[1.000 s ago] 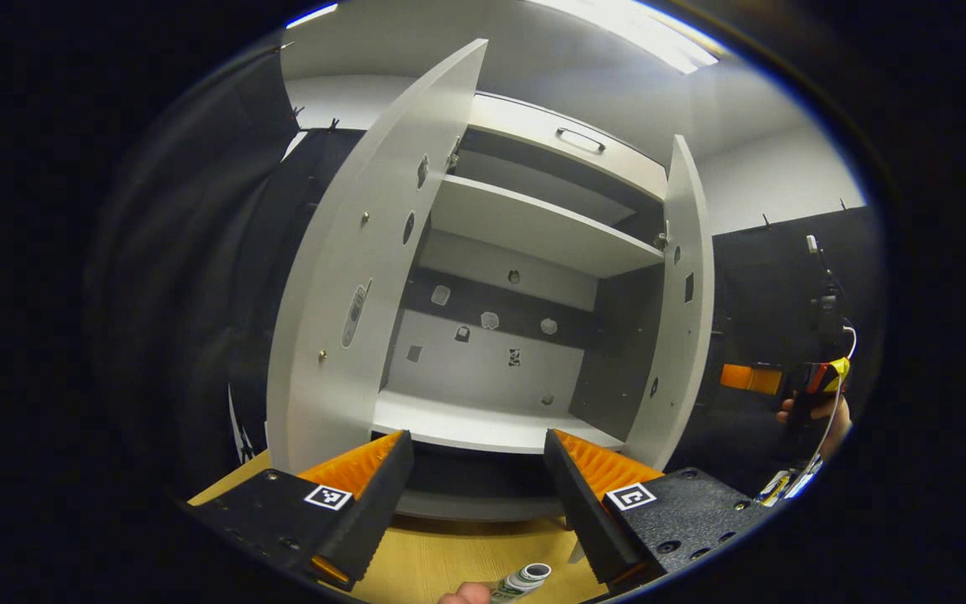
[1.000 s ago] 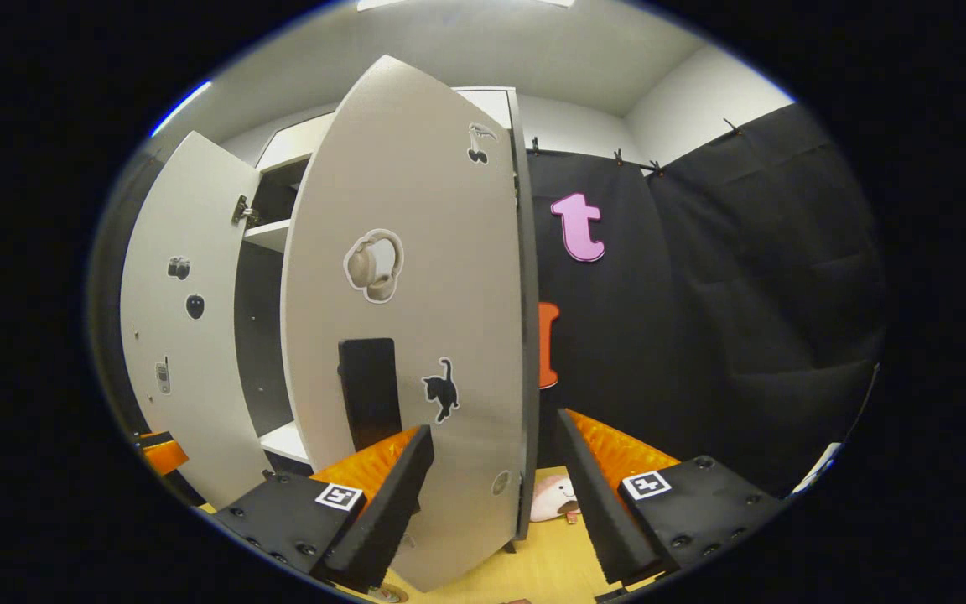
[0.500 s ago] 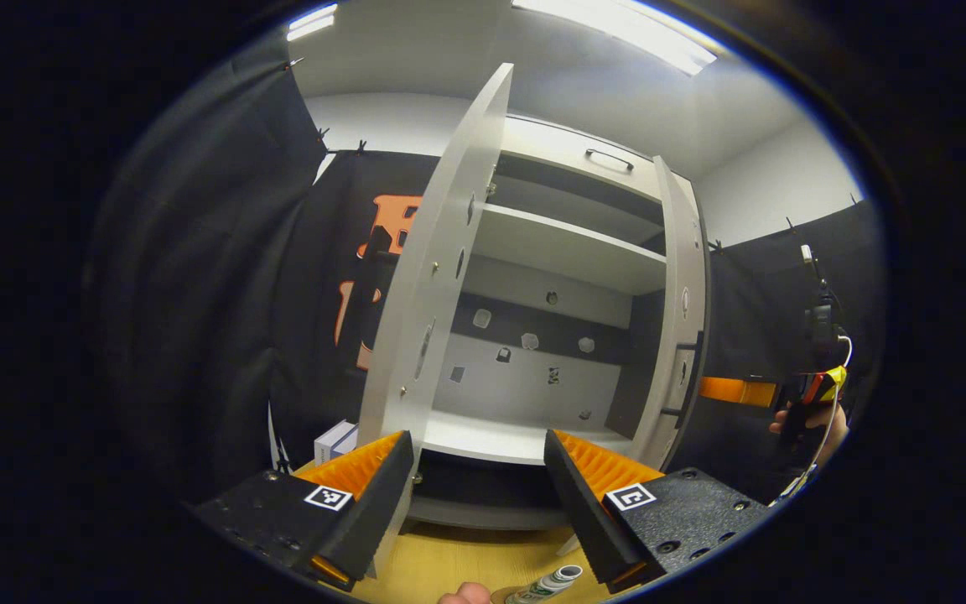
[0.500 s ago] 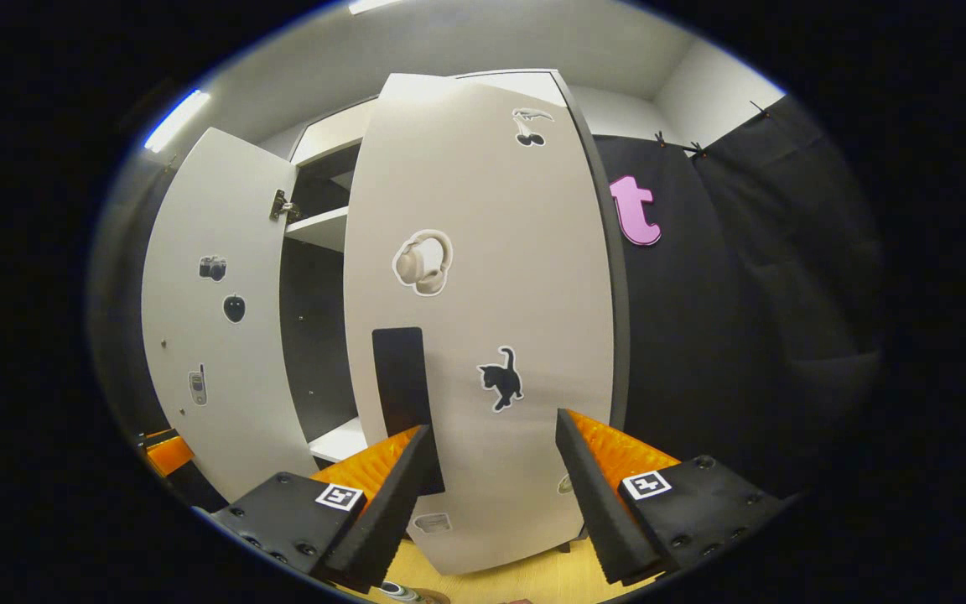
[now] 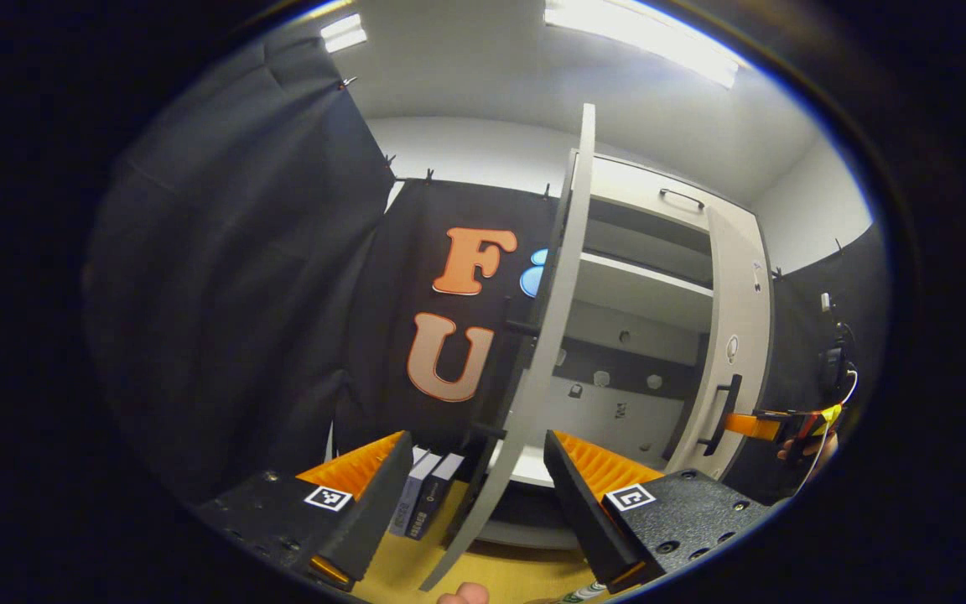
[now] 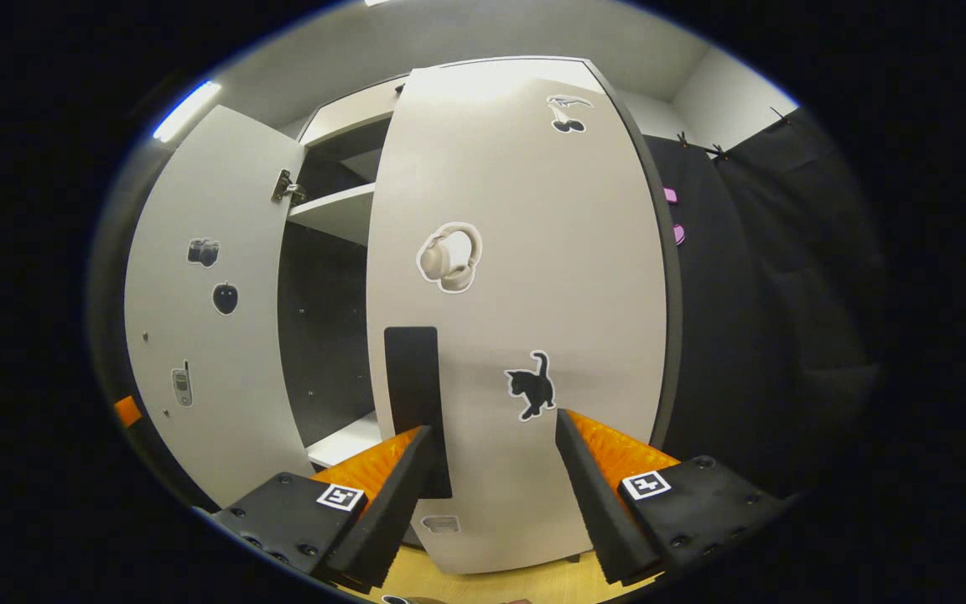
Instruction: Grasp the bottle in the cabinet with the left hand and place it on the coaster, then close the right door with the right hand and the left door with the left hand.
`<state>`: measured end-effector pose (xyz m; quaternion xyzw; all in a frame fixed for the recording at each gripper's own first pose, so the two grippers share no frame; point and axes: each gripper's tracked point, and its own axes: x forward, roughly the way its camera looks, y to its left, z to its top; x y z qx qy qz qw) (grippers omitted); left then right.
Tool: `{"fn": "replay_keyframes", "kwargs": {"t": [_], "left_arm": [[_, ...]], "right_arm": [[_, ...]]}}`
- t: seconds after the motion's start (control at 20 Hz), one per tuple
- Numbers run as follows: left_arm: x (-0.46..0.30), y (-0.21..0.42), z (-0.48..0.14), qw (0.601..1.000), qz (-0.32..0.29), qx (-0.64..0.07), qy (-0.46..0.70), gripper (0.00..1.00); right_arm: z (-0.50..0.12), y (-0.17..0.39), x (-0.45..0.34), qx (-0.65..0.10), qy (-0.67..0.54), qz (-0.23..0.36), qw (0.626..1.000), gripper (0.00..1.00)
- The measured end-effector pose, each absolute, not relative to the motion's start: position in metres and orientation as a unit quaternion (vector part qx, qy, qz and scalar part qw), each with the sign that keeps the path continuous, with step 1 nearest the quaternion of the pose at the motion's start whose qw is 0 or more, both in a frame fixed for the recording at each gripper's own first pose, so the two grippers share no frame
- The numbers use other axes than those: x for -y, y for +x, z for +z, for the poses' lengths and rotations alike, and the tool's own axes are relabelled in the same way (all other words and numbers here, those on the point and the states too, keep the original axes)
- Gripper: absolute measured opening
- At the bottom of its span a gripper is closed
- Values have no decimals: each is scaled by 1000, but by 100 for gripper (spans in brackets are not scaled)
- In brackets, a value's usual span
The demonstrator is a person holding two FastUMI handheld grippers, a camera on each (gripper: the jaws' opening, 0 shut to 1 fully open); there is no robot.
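Barely visible, bottle (image 5: 577,594) is cut off below the wide left tool (image 5: 478,495).

A recording booth set up indoors, not a lived-in home: black cloth wall (image 5: 240,277) clipped up on all sides, strip ceiling lights (image 5: 642,33), a lone white cabinet (image 5: 642,319) with stickers on its doors, standing on a wooden counter (image 5: 500,575).
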<state>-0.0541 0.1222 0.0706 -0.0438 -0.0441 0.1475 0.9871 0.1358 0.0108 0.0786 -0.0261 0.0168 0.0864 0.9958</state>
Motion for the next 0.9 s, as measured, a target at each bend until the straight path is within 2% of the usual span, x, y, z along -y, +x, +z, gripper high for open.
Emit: {"fn": "replay_keyframes", "kwargs": {"t": [0.15,0.2,0.25,0.4,0.65,0.7,0.9], "left_arm": [[-154,-57,65,981,188,31,-45,94],[-162,-55,63,979,196,29,-51,92],[-171,-55,62,976,208,28,-54,94],[-194,-53,61,971,234,31,-42,95],[-204,-29,67,971,235,44,-29,97],[-204,-25,65,971,232,45,-29,94],[-200,-9,59,975,215,42,-38,94]], "right_arm": [[76,147,-14,-16,-24,84,996,96],[76,148,-16,-13,-27,83,996,96],[76,148,-17,-11,-30,81,996,96],[75,152,-20,-7,-29,80,996,96],[75,154,-21,-6,-21,80,997,96],[77,151,-18,-1,-15,76,997,96],[98,114,10,21,-14,56,998,96]]}}
